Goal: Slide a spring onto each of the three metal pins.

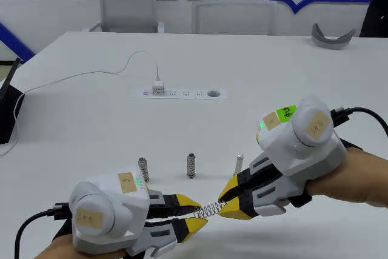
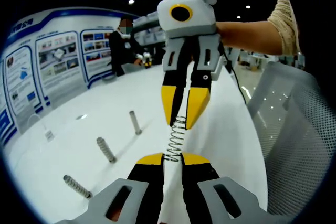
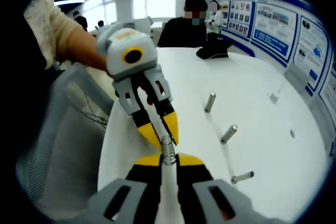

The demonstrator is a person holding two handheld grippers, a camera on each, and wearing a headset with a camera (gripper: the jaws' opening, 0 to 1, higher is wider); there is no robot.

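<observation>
The left gripper (image 1: 199,214) is closest, by the near edge of the tabletop (image 1: 85,113). Its jaws are squeezed shut on one end of the last spring (image 1: 209,209). The right gripper (image 1: 225,202) pinches the other end, so the spring hangs in the air between them. Just past it stands the bare pin (image 1: 239,163). The middle pin (image 1: 191,165) and the left pin (image 1: 143,169) already wear springs. To do this well, one gripper should probably let go. The other should stand the spring up over the bare pin and lower it slowly.
</observation>
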